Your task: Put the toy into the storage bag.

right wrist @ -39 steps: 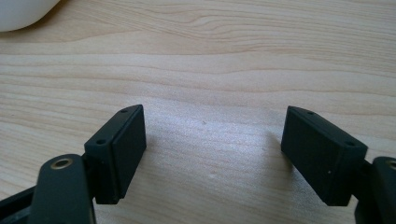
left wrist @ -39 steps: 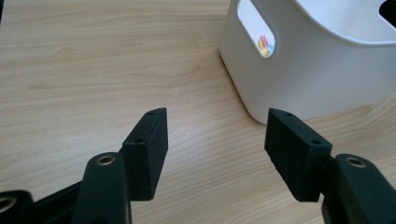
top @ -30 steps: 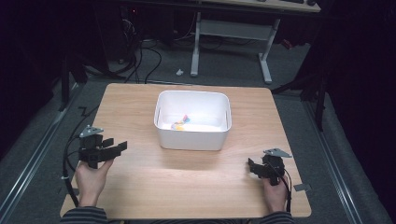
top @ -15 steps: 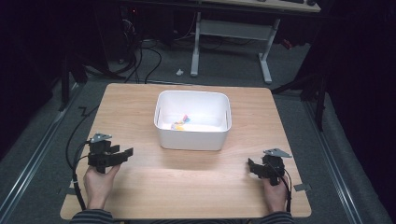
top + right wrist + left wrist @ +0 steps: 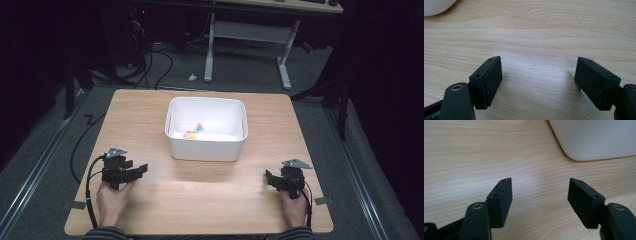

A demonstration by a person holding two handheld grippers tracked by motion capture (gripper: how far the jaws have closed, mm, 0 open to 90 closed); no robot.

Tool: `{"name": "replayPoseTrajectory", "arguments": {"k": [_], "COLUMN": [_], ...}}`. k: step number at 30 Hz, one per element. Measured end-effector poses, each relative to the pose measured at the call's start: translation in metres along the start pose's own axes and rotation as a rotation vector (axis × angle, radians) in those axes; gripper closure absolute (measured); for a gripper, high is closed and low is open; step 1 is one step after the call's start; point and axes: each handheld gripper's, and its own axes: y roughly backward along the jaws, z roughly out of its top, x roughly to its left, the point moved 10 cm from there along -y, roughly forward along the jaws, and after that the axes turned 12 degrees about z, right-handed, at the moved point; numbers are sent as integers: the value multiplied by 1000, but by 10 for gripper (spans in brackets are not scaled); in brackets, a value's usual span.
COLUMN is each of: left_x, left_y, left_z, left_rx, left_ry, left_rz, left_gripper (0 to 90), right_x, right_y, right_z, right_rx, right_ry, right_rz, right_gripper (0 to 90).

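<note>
A: White bin (image 5: 206,145) is seen standing on the middle of the wooden table (image 5: 200,200), towards its far half. Small colourful items (image 5: 193,132) are seen on its floor, yellow, pink and blue, too small to be told apart.

B: Where are the two grippers placed?

A: The left gripper (image 5: 139,171) is held low over the near left part of the table, pointing across towards the bin's near left corner. The right gripper (image 5: 269,179) is held low over the near right part, well apart from the bin.

B: How are the jaws set?

A: In the left gripper view the left gripper (image 5: 540,195) is seen with its jaws spread; they have just been opening, and nothing is caught between them, bare wood alone being seen in the gap. A rounded corner of the bin (image 5: 596,140) is seen beyond them. In the right gripper view the right gripper (image 5: 537,80) is also seen spread wide over bare wood, with nothing pinched, and a bit of the bin (image 5: 436,6) is seen at the top left edge.
</note>
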Motion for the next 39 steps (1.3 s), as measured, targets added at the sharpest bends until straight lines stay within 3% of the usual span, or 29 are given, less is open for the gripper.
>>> {"name": "replayPoseTrajectory", "arguments": {"k": [11, 22, 28, 33, 39], "left_x": [4, 2, -2, -4, -5], "left_y": [-11, -28, -32, -34, -36], "left_z": [-12, -29, -32, -32, -33], "left_rx": [5, 4, -18, -44, -72], "left_ry": [9, -32, -90, -95, -131], "left_rz": [49, 104, 122, 123, 154], "left_gripper": [307, 257, 249, 228, 212], "right_x": [0, 0, 0, 0, 0], "right_y": [0, 0, 0, 0, 0], "right_z": [0, 0, 0, 0, 0], "right_rx": [0, 0, 0, 0, 0], "right_ry": [0, -1, -1, -1, -1], "right_rz": [0, 0, 0, 1, 1], "right_gripper": [222, 222, 222, 222, 223]}}
